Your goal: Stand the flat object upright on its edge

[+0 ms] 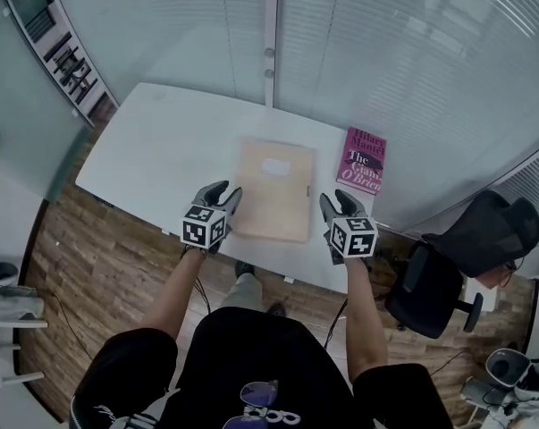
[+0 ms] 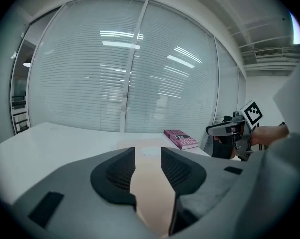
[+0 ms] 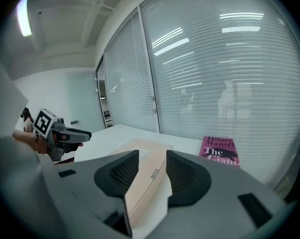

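Observation:
A flat tan box-like object (image 1: pixel 273 189) lies flat on the white table (image 1: pixel 162 141), its long side running away from me. My left gripper (image 1: pixel 226 193) is at its near left corner and my right gripper (image 1: pixel 337 200) is just off its near right corner. In the left gripper view the left gripper (image 2: pixel 148 156) stands open, and the tan object (image 2: pixel 152 188) shows through the gap. The right gripper view shows the right gripper (image 3: pixel 152 158) open too, with the object's edge (image 3: pixel 147 178) in the gap. No pad visibly presses on it.
A pink book (image 1: pixel 363 159) lies flat at the table's far right, just beyond the tan object. Glass walls with blinds stand behind the table. A black office chair (image 1: pixel 448 275) is to the right of the table, over wooden floor.

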